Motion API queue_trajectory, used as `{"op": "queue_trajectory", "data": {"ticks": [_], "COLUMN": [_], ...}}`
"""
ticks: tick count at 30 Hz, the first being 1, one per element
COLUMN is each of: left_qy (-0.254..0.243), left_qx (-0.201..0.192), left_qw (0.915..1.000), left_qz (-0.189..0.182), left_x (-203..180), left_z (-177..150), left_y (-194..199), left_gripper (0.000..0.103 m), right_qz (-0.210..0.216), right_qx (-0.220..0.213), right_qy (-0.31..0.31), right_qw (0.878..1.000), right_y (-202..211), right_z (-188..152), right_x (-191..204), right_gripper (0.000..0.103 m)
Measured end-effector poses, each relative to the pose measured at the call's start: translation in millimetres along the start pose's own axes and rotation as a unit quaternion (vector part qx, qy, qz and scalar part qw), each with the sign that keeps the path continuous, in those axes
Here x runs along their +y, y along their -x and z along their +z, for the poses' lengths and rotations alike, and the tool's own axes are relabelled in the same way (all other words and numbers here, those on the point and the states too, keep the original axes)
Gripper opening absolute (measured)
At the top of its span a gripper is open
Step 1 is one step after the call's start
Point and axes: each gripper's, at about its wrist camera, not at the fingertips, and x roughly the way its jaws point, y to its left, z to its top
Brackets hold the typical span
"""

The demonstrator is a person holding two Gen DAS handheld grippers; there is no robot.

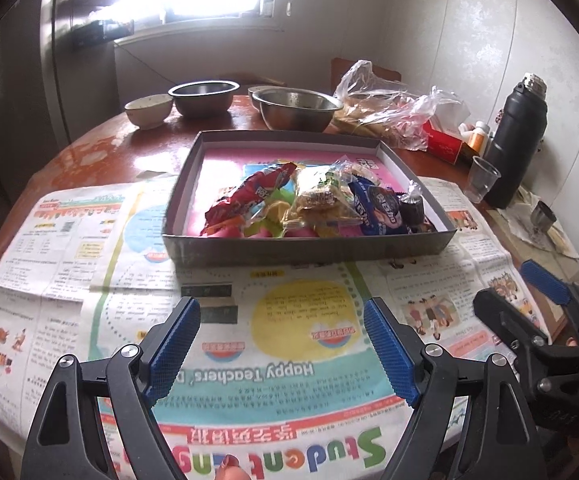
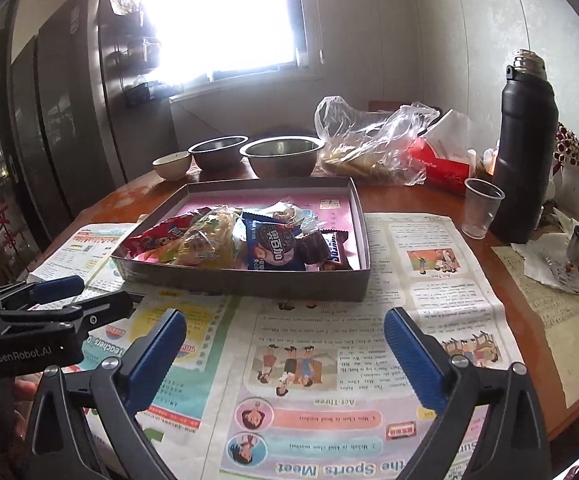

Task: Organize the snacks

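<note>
Left claw: black two-finger gripper with blue ribbed pads [image 1: 281,344], jaws apart and empty, above the printed newspaper [image 1: 289,380], short of the tray.
Right claw: matching black and blue gripper [image 2: 285,352], jaws spread wide, nothing between them, also over the newspaper.
Step in hand: judging by both empty claws and no loose snacks on the paper, the gathering looks mostly done.
Next move: probably tidying the pile, or reaching in for one packet; that calls for a low approach over the tray's near wall.
Tray: shallow grey cardboard box with pink lining [image 1: 309,246], on the newspaper just beyond both claws.
Tray contents: red crinkly packet [image 1: 249,196], yellow clear-wrapped biscuits [image 1: 321,200], blue cookie pack [image 2: 273,248], heaped toward the near right; the far half is bare.
Other containers: two steel bowls [image 2: 281,156] and a small pale ceramic bowl [image 2: 171,164] behind the tray; their contents are hidden.
</note>
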Motion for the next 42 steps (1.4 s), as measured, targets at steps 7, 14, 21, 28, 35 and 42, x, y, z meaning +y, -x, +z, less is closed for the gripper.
{"op": "queue_trajectory", "data": {"ticks": [7,14,21,28,35,42], "left_qy": [0.002,0.003,0.004,0.006,0.004,-0.001], "left_qx": [-0.011,-0.002,0.009,0.02,0.027,0.027], "left_qw": [0.9999,0.9999,0.9999,0.9998,0.9996,0.9995], "left_qz": [0.005,0.01,0.012,0.008,0.009,0.014], "left_x": [-2.5,-5.2,-5.4,-6.5,-8.5,-10.9], "left_z": [-6.0,-16.9,-21.8,-26.9,-31.6,-32.7], "left_y": [11.5,13.0,11.0,8.9,7.5,7.7], "left_gripper": [0.085,0.085,0.085,0.085,0.085,0.085], "right_qz": [-0.014,-0.015,-0.017,-0.02,-0.019,-0.02], "right_qx": [-0.013,0.002,0.011,0.013,0.022,0.023], "right_qy": [-0.004,-0.016,-0.021,-0.026,-0.021,-0.021], "right_qw": [1.0,1.0,1.0,0.999,0.999,0.999], "right_y": [13.6,14.5,15.5,17.8,15.8,16.2], "right_z": [-5.2,-17.2,-25.8,-29.2,-33.6,-34.9], "right_x": [0.6,0.7,1.7,1.3,4.3,4.7], "right_gripper": [0.102,0.102,0.102,0.102,0.102,0.102]}}
